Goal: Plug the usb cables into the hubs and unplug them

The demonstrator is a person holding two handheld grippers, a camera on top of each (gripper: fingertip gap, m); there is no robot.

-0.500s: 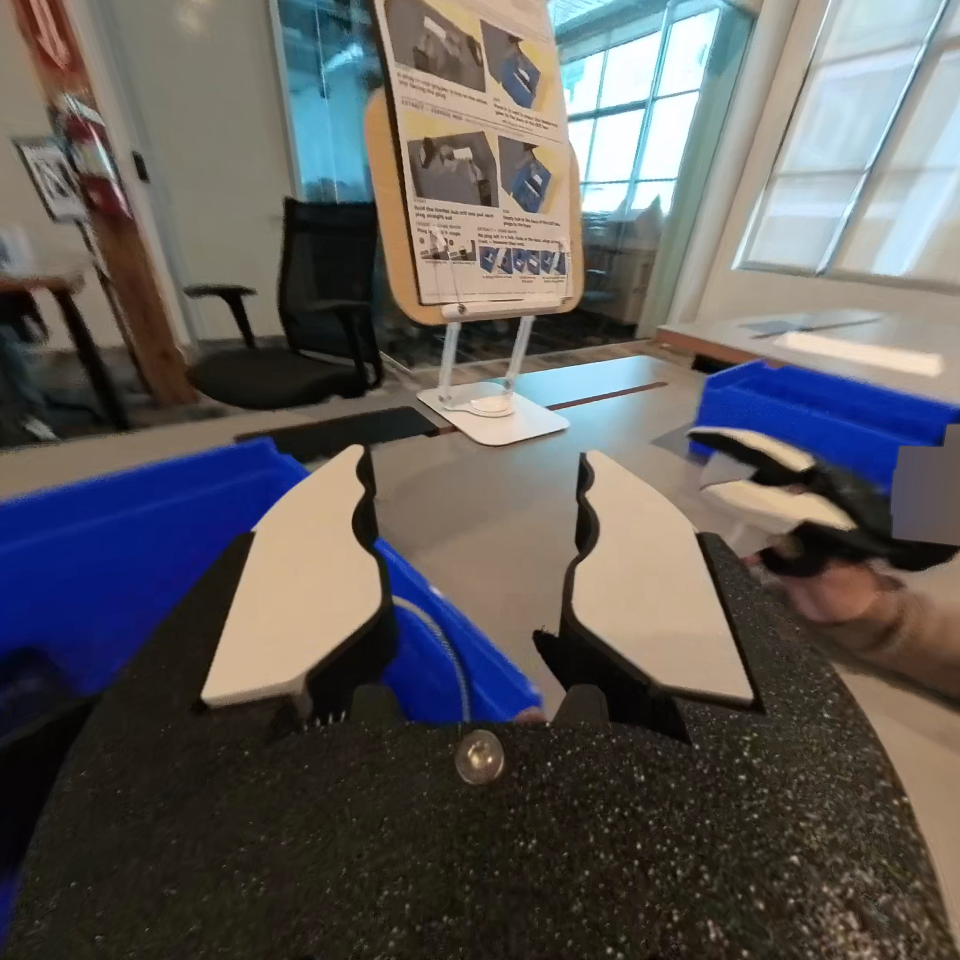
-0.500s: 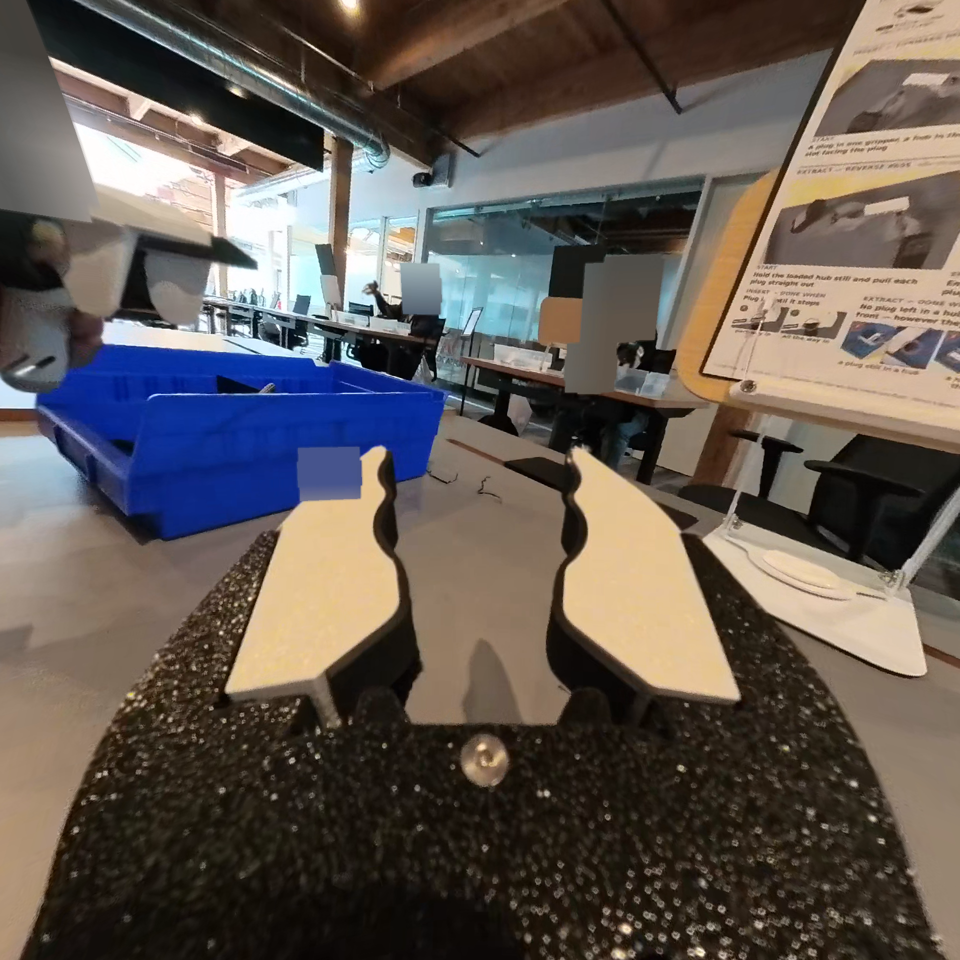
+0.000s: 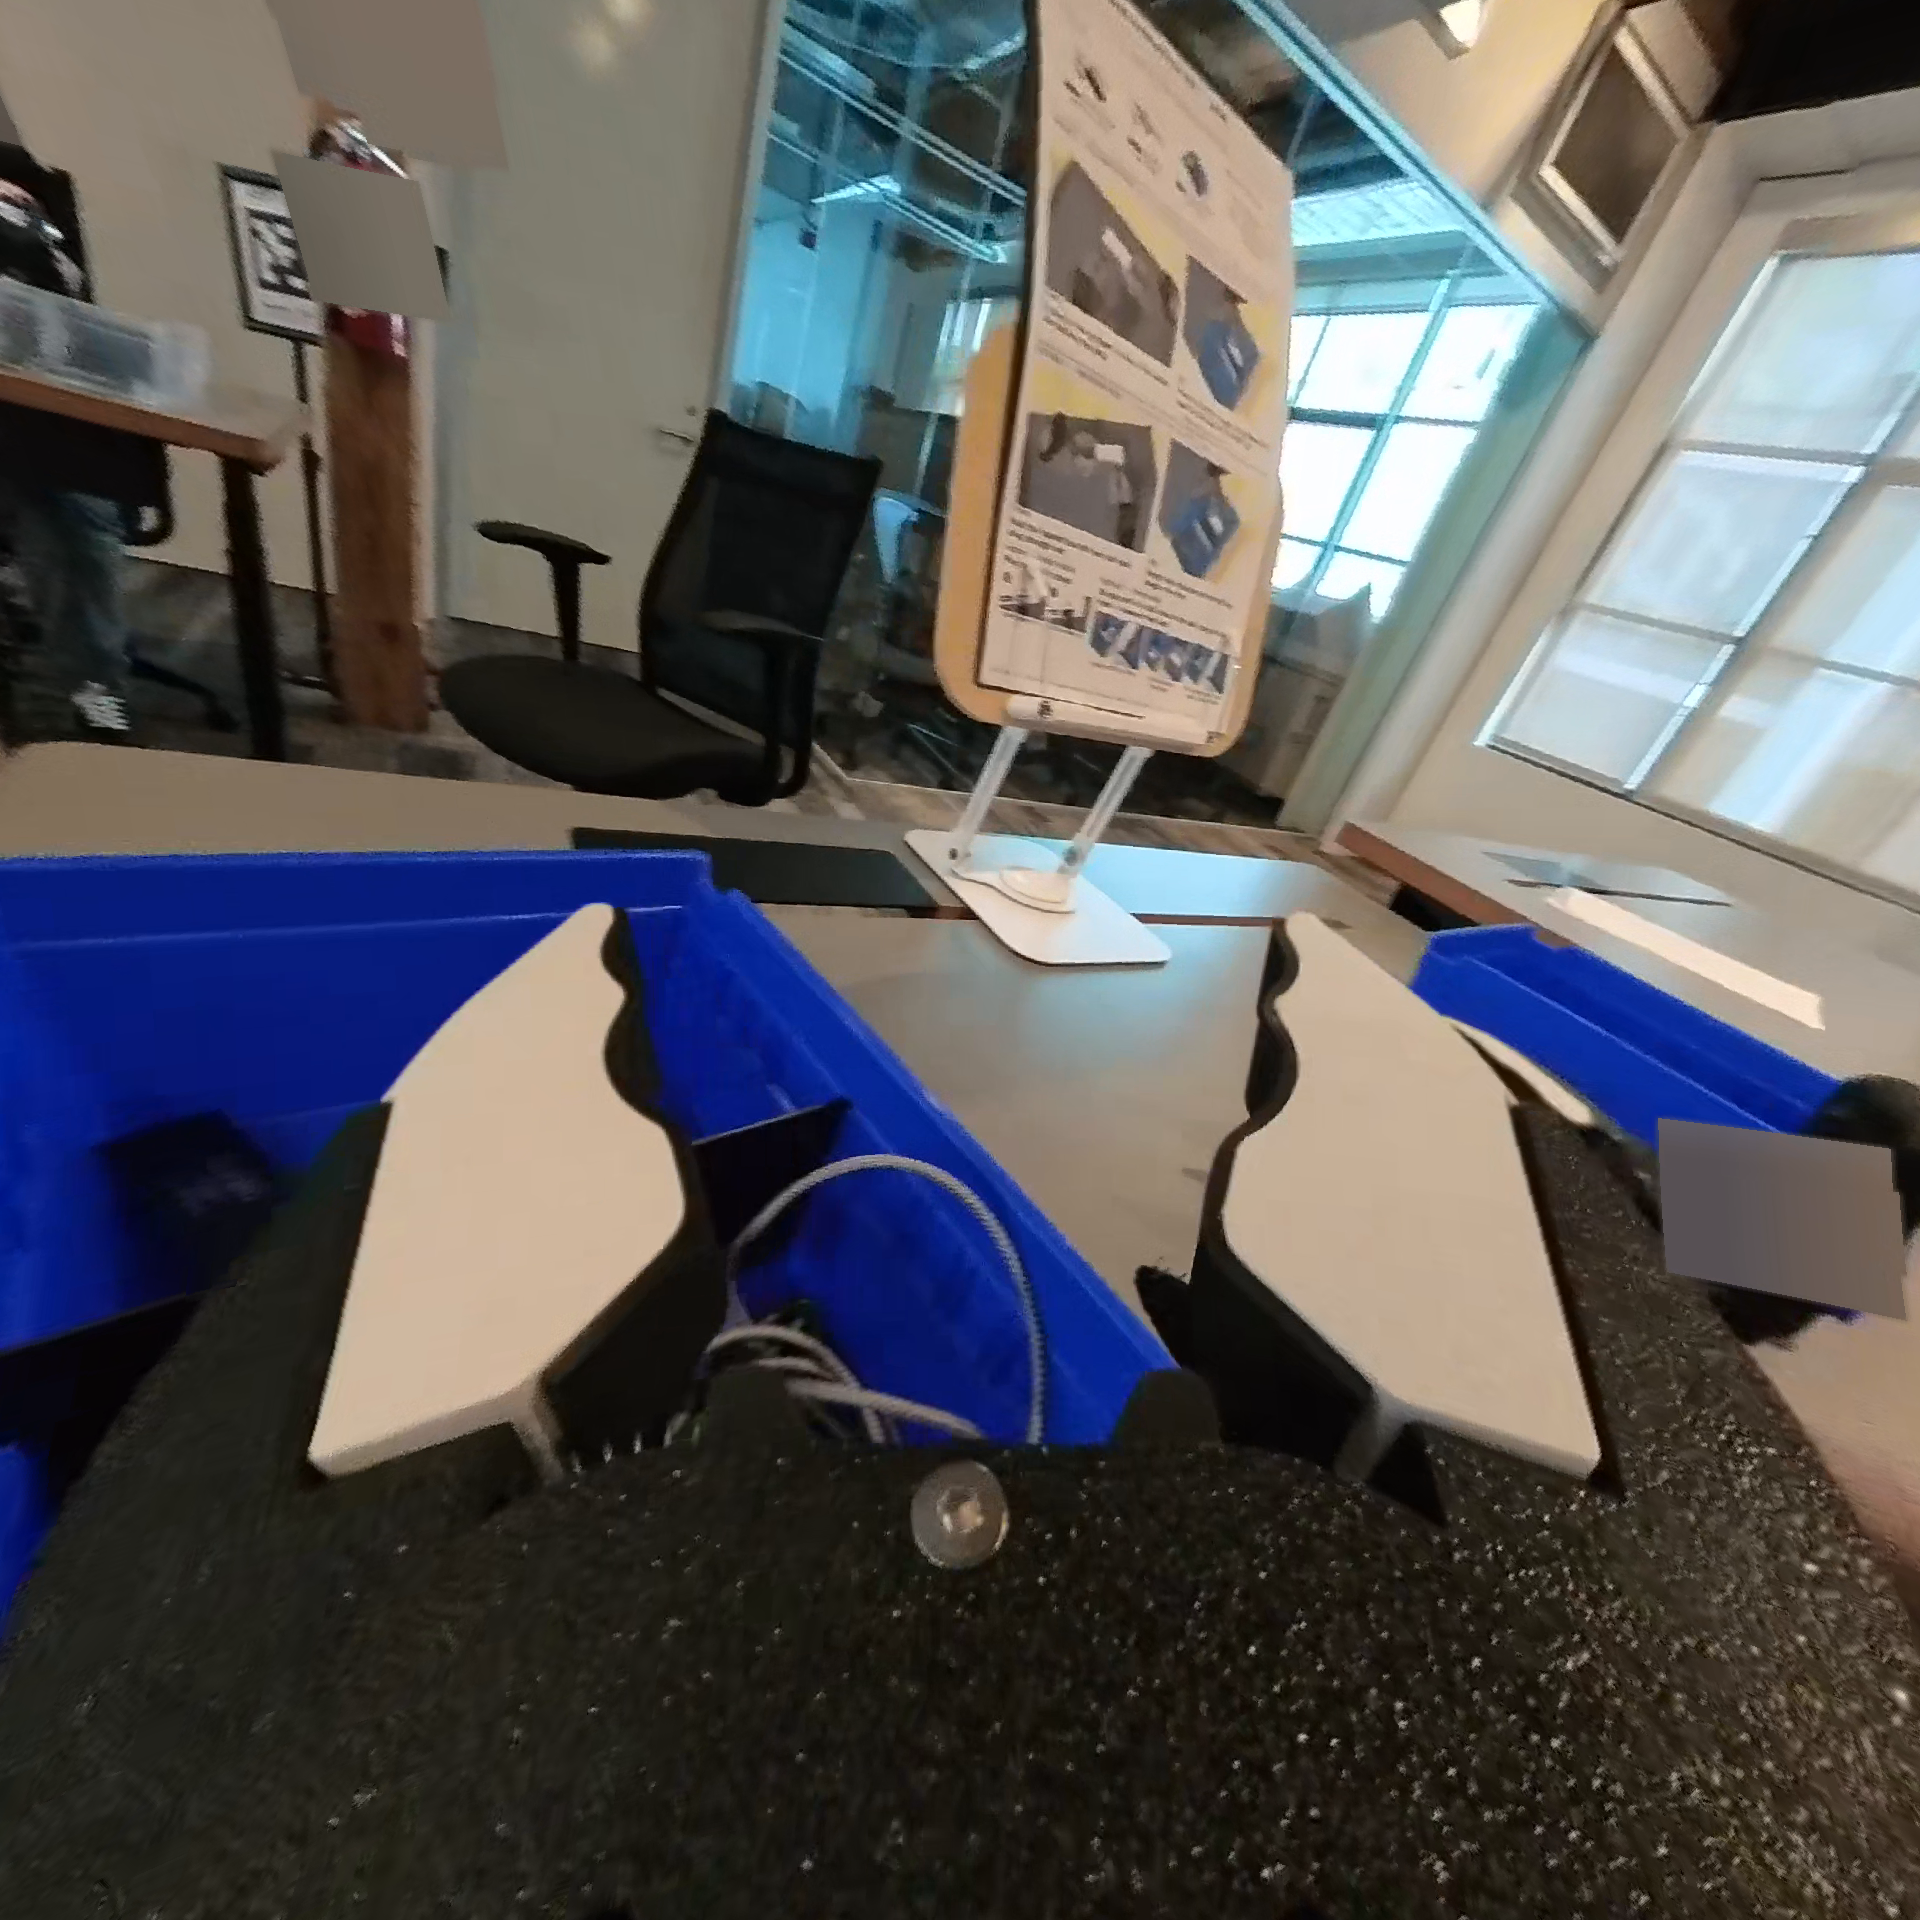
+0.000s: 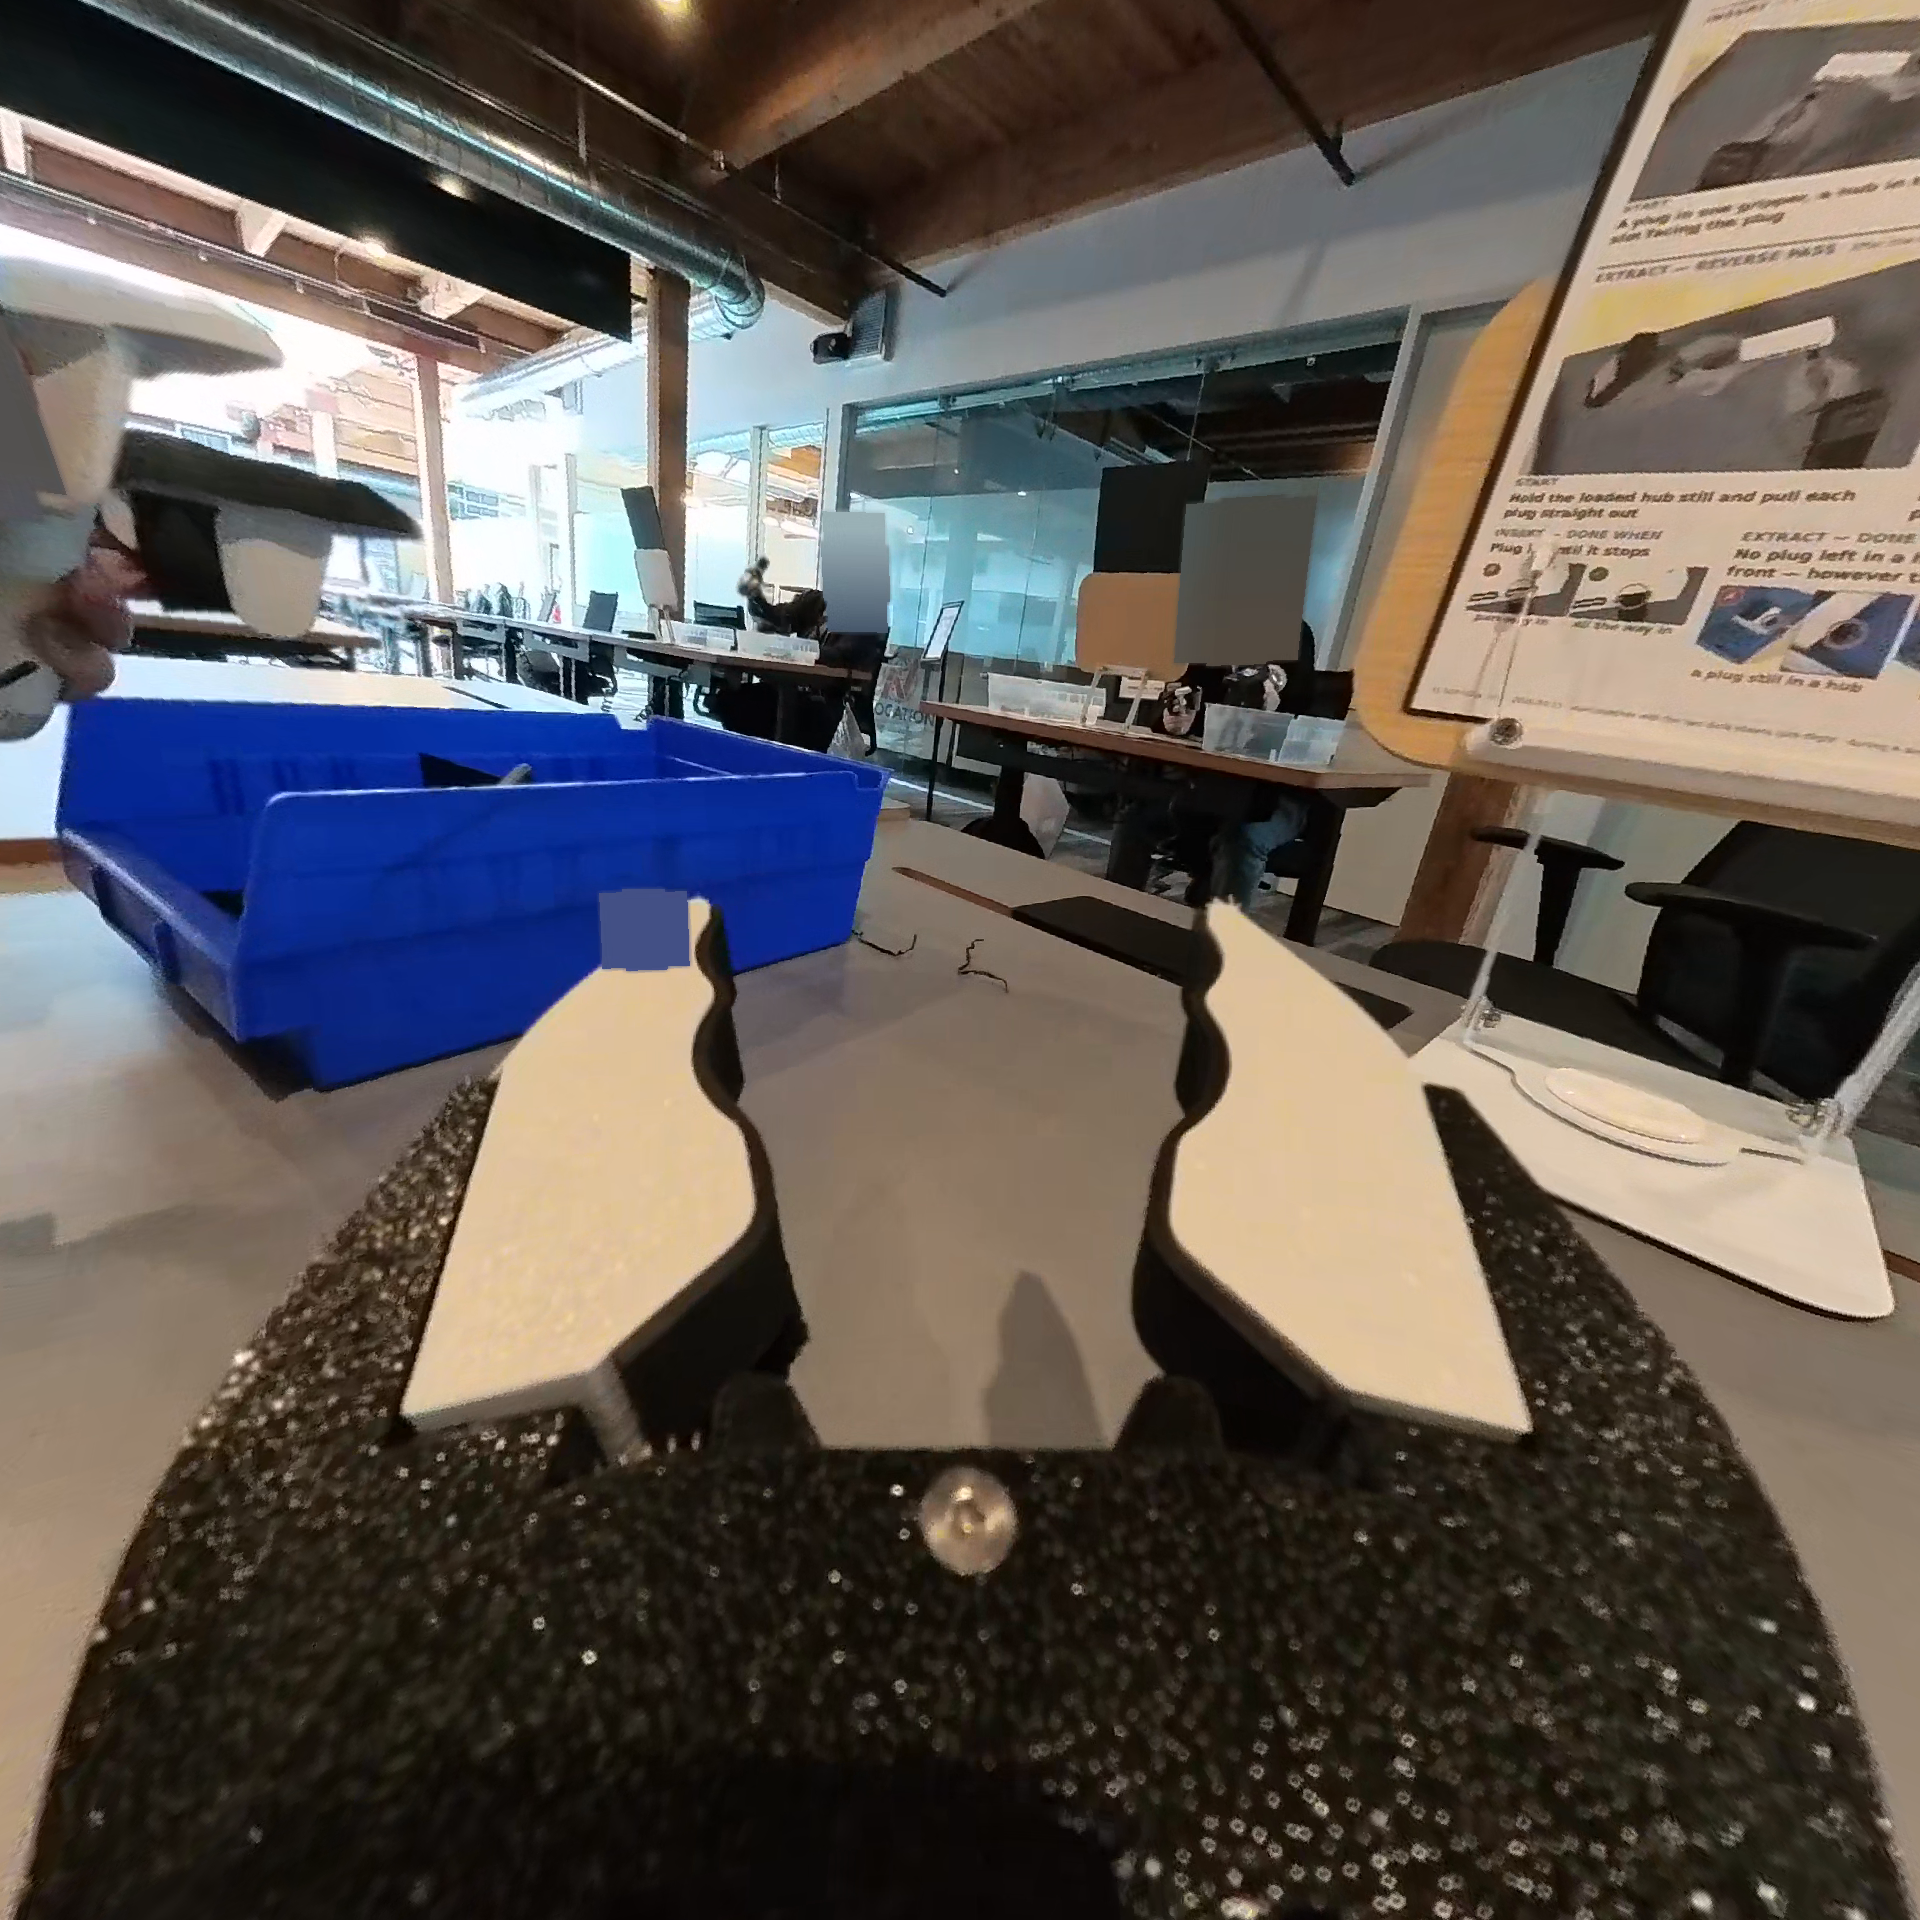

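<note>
The left gripper [image 3: 945, 1049] has a black, speckled, grainy-surfaced body that fills the lower frame, with a single silver round-headed screw [image 3: 958, 1513] at its six o'clock centre. Its two fingers [image 3: 509, 1174] are flat pale-grey plates with wavy black inner edges. The right gripper [image 4: 961, 1039] is built alike: the same sparkling black body, a matching silver screw [image 4: 966, 1523], and pale-grey plate fingers [image 4: 1330, 1195] edged in black.

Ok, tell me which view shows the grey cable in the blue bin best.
The left wrist view: the cable loops in the blue bin right under the open left tool. The right wrist view shows the bin from outside, its contents mostly hidden.
</note>
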